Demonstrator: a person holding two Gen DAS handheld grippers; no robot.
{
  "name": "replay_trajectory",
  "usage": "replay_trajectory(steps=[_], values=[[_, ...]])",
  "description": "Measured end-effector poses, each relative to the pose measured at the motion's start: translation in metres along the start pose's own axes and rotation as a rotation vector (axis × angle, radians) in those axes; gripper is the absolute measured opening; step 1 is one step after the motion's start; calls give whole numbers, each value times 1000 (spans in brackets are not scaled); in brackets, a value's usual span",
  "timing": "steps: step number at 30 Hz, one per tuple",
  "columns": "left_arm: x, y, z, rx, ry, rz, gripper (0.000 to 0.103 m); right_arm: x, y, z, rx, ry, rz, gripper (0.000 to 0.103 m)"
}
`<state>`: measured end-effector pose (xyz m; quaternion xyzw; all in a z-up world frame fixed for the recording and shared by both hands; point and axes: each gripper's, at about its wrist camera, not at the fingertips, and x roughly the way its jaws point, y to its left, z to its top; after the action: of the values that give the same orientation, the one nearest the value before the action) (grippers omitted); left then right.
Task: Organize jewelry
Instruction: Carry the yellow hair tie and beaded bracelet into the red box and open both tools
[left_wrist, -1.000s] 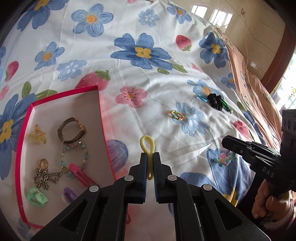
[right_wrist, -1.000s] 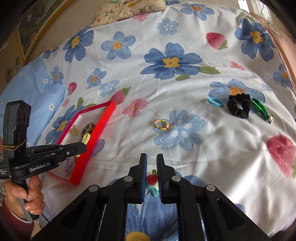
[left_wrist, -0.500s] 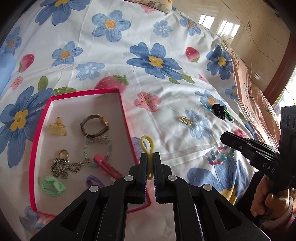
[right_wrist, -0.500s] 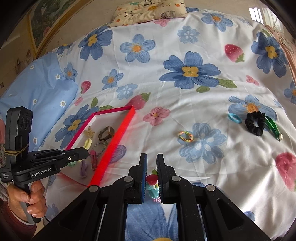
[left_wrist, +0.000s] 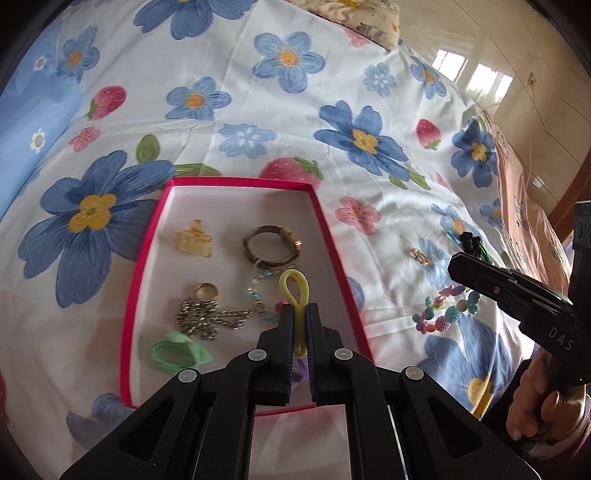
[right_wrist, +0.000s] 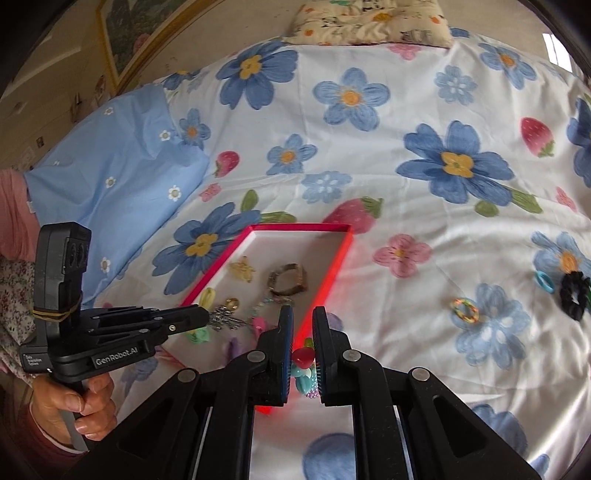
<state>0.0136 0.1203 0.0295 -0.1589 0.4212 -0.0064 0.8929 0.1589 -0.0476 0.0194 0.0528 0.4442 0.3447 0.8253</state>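
Left tool (left_wrist: 300, 325) clamped on yellow hair tie (left_wrist: 294, 288), now carried over the red tray (left_wrist: 334, 243) instead of the bedsheet (left_wrist: 369, 177): ready for release among the jewelry there. Right tool (right_wrist: 303, 338) pinched on bead bracelet (right_wrist: 303, 371), brought up beside the tray's near corner, next in line. Black scrunchie (right_wrist: 574, 293) left on the bed.

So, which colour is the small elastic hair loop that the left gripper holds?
Yellow. The small elastic hair loop shows best in the left wrist view, pinched by the left gripper.
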Motion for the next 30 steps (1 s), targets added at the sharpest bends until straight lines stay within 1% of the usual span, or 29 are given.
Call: replay_trajectory(steps=[8,16,19,23,30], values=[[-8,26,-5,-45,-1,34,5,24,40,20,-52,4,81,10],[3,47,-7,-83,29,58,5,58,65,22,-58,47,144,10],[10,52,-7,-95,44,64,5,71,67,18,-53,69,150,10],[22,55,-8,-97,64,72,5,90,59,9,-24,112,147,10],[44,57,-11,-96,106,76,5,106,41,-8,1,166,112,10]])
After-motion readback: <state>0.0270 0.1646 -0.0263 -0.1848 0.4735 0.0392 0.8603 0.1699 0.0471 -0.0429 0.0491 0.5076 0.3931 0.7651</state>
